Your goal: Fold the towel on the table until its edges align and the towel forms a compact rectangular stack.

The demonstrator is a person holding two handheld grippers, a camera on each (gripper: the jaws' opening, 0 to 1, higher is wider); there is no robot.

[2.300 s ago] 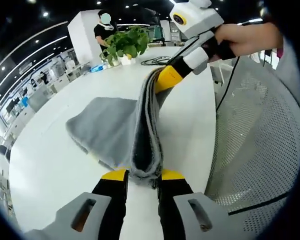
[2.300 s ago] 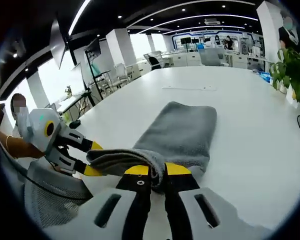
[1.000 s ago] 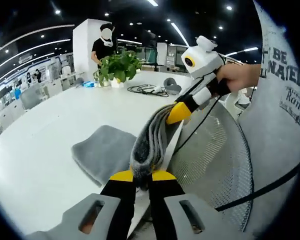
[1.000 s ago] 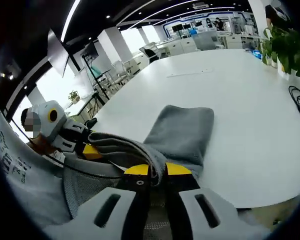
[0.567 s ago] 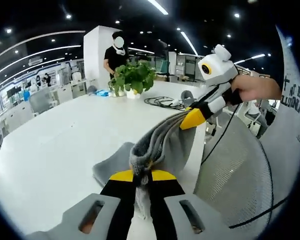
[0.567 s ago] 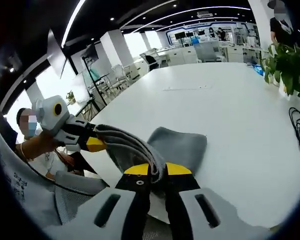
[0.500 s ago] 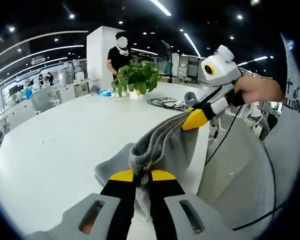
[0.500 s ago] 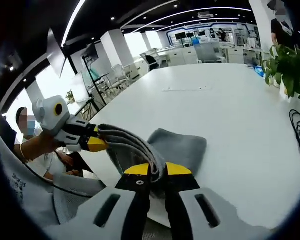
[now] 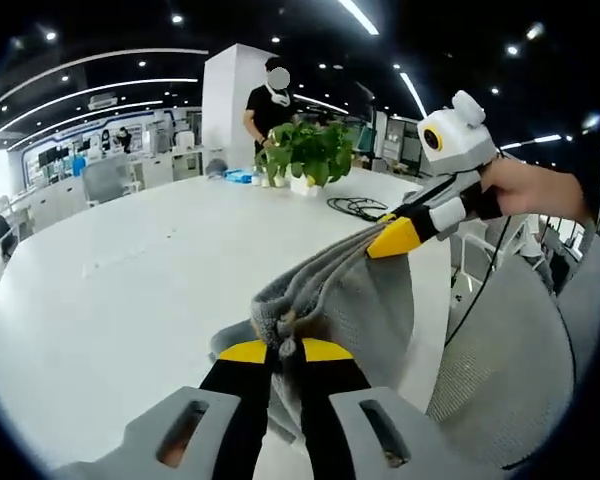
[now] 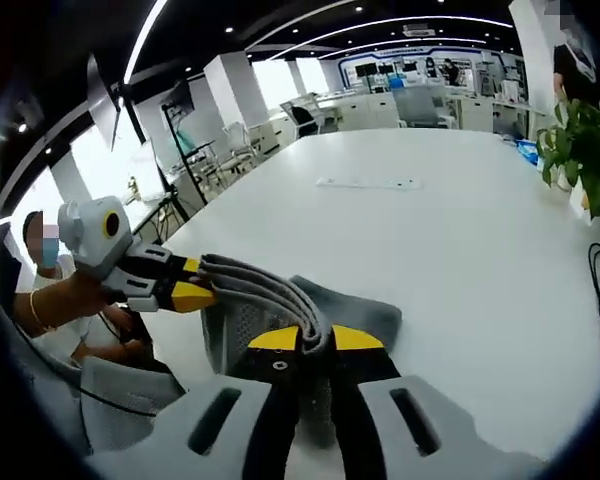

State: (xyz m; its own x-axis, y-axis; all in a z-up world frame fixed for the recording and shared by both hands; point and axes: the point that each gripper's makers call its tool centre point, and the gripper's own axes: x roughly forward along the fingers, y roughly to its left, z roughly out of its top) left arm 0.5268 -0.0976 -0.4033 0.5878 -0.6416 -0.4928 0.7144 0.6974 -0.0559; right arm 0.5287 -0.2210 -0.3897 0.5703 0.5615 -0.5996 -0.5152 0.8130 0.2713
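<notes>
A grey towel (image 9: pixel 350 300) is lifted above the white table (image 9: pixel 110 290), stretched between both grippers with its lower part hanging toward the tabletop. My left gripper (image 9: pixel 284 349) is shut on one corner of the bunched top edge. My right gripper (image 10: pixel 314 337) is shut on the other corner; it also enters the left gripper view as a yellow-tipped gripper (image 9: pixel 394 236) held by a hand. In the right gripper view the towel (image 10: pixel 270 300) runs in folded layers to the left gripper (image 10: pixel 185 290) at the left, and its far end rests on the table (image 10: pixel 460 220).
A potted green plant (image 9: pixel 305 155) stands at the table's far end beside black cables (image 9: pixel 355 207). A person in black (image 9: pixel 270 105) stands behind it. A grey mesh chair (image 9: pixel 510 370) is at the table's near edge. A seated person (image 10: pixel 45 290) holds the grippers.
Both grippers have raised the towel's edge higher and carried it further over the table, so the towel hangs more freely and less of it lies flat.
</notes>
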